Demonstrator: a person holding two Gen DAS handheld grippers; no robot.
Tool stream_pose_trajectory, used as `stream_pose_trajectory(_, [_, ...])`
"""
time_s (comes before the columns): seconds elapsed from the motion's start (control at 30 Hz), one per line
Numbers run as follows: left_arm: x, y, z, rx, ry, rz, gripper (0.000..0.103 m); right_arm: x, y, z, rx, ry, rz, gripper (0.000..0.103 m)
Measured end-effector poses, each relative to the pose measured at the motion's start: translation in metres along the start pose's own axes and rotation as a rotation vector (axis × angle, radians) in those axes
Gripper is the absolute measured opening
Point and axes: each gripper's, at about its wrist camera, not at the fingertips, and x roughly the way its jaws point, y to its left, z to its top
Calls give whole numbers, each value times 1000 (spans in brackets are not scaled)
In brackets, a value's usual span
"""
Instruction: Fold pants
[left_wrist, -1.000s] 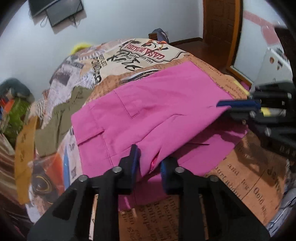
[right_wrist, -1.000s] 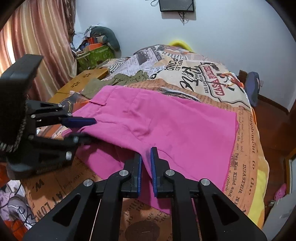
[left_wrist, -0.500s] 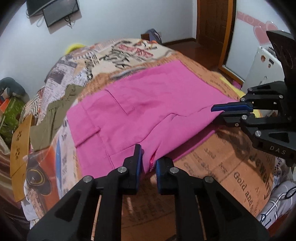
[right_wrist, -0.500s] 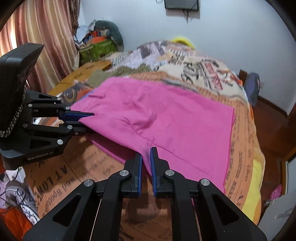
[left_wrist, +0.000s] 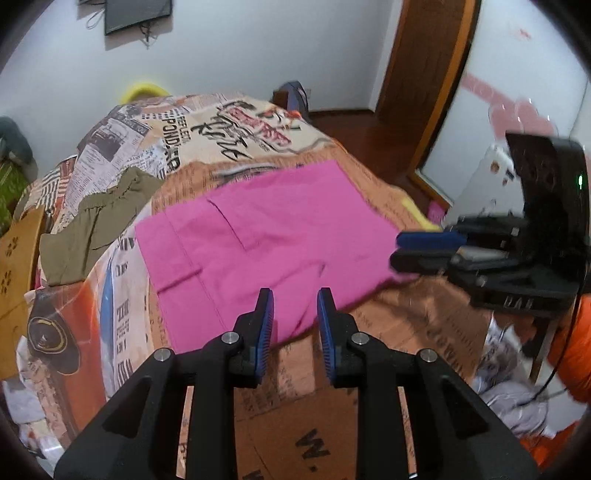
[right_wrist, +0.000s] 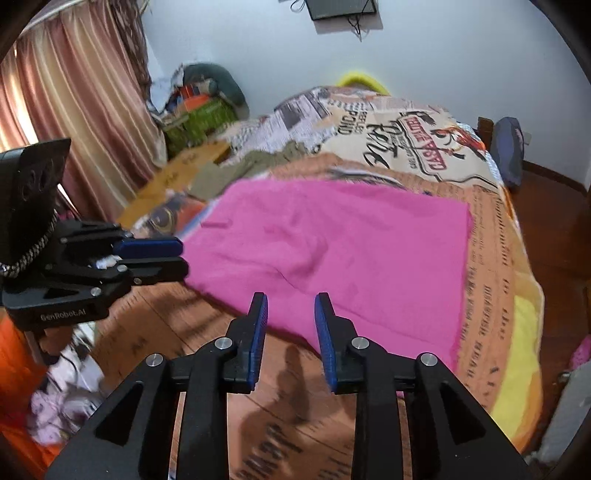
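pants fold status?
Done: the pink pants lie folded over once, flat on the bed. In hand: nothing; the left tongs and right tongs are both open, off the near edge of the cloth. Left: probably another fold to make it compact. The green garment beside it is untouched.

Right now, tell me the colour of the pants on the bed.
Pink pants, plain; clearest in the right wrist view.

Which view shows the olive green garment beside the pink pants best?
The left wrist view: the olive green garment lies sharp and nearly whole left of the pink pants. The right wrist view shows only a blurred sliver behind them.
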Motion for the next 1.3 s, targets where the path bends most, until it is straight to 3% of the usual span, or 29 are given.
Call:
stream_pose_trajectory(0.13, [20,7,3,-38,31,28,23,24,6,1,16,24,-3,24])
stream_pose_trajectory(0.3, [51,23,-14,-67,102,101,23,58,-3,-10,38,125,-26,24])
stream_pose_trajectory(0.4, [45,38,-24,-115,77,49,23,53,-18,-16,67,122,-34,24])
stream_pose_trajectory(0.53, [36,49,-33,-126,68,85,27,41,-41,-25,93,135,-108,24])
stream_pose_trajectory(0.8, [23,67,-48,-176,57,77,28,23,-91,-53,209,164,-212,24])
stream_pose_trajectory(0.87, [21,69,-51,-179,56,80,28,21,-95,-56,219,162,-217,26])
stream_pose_trajectory(0.97, [22,72,-56,-169,79,144,29,19,-93,-58,218,156,-225,27])
stream_pose_trajectory(1.1, [16,84,-64,-225,76,106,33,21,-90,-58,208,153,-244,27])
stream_pose_trajectory(1.3, [10,85,-60,-219,68,131,33,20,-93,-59,217,150,-243,31])
